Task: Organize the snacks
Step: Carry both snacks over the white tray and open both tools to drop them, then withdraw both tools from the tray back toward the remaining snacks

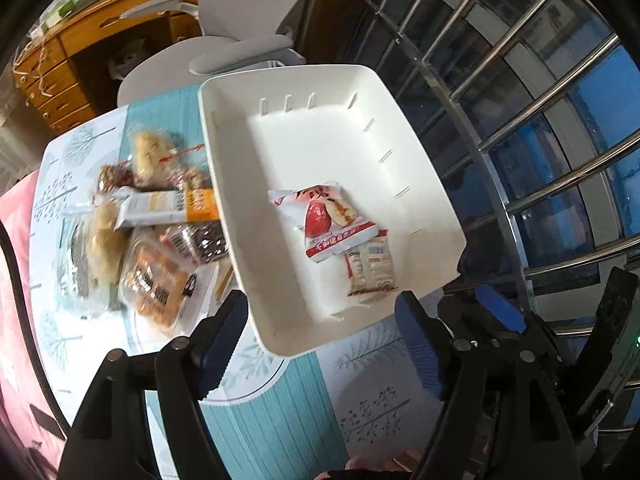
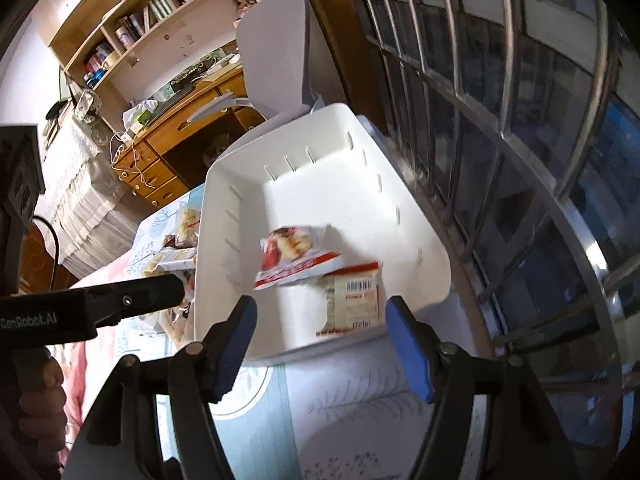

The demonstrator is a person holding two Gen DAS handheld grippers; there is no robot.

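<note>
Much of the snack pile (image 1: 156,224) is blurred, and its right side is hidden behind the wall of the white tray (image 1: 224,184), so I can't tell one wrapper from another there beyond an orange-and-white bar (image 1: 172,208) lying across the top. The tray sits on the tree-patterned tablecloth (image 1: 360,364), its long axis running away from the grippers toward the grey chair (image 1: 240,56), with the window bars (image 1: 520,128) along its right side. Inside, toward the near end, a red-and-white packet (image 1: 328,220) lies partly over a pale packet (image 1: 370,270); the print on both is too small to read. The pale one runs lengthwise with the tray, the red one lies slantwise. The left gripper (image 1: 320,340) hangs over the tray's near rim, jaws spread wide and holding nothing. The right gripper (image 2: 320,344) is likewise parted and empty, just short of that rim.
</note>
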